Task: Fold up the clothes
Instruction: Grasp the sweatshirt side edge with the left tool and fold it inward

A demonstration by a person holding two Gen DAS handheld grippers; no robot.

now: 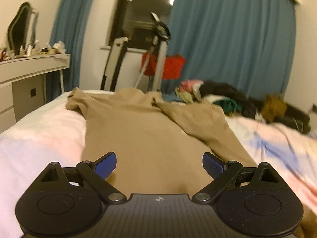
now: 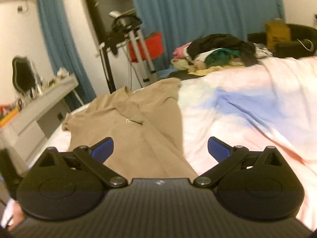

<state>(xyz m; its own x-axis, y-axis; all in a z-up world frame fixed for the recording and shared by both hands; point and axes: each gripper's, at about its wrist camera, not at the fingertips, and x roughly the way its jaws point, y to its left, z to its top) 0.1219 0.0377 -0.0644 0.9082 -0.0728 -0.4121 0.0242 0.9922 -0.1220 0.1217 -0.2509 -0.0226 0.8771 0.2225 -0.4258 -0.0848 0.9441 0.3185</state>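
Observation:
A tan garment (image 1: 142, 130) lies spread on the bed, its right side folded over the body and a sleeve bunched at the far left. It also shows in the right wrist view (image 2: 134, 130). My left gripper (image 1: 159, 163) is open and empty, just above the garment's near end. My right gripper (image 2: 160, 148) is open and empty, over the garment's right edge where it meets the sheet.
The bed has a pink, white and blue sheet (image 2: 247, 107). A pile of mixed clothes (image 2: 216, 51) lies at its far right. A white dresser with a mirror (image 1: 29, 69) stands left. An exercise bike (image 1: 158, 55) and blue curtains (image 1: 227, 39) stand beyond the bed.

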